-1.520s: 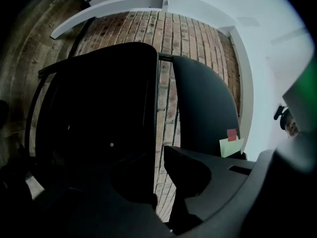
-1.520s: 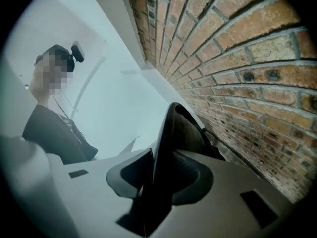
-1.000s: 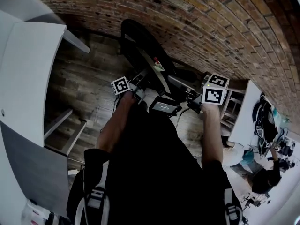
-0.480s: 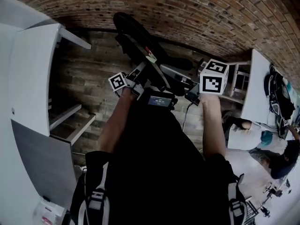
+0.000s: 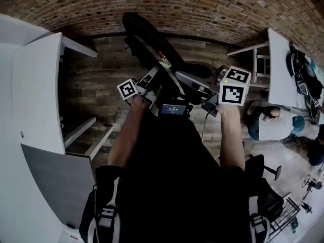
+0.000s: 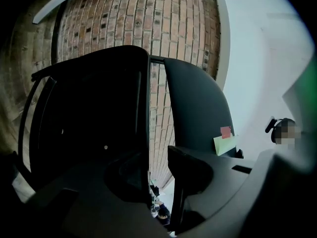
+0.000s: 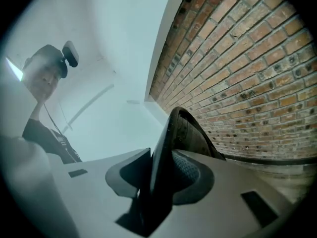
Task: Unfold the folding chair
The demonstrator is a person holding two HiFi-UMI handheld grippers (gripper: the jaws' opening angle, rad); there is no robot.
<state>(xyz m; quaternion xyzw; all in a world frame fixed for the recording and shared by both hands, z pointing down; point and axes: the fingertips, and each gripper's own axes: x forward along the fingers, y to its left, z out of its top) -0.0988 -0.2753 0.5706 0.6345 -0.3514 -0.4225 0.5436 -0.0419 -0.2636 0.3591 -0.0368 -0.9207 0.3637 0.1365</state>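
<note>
The black chair [image 5: 147, 37] stands at 12 o'clock in the head view, on the floor [image 5: 96, 85] by the brick wall [image 5: 202, 9]. The left gripper [image 5: 151, 81] is at its 7 o'clock end. Its jaws, just opening, stand apart with a frame bar beside one pad. The right gripper [image 5: 210, 104], at 4 o'clock, has also just widened its jaws, yet seems clamped on the chair's rim.

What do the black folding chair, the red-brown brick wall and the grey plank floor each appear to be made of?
Black folding chair: probably moulded plastic panels, smooth with dull sheen, on thin tubes, likely metal. Red-brown brick wall: fired brick, rough, pale mortar joints. Grey plank floor: wood or wood-look, grain and seams visible.
</note>
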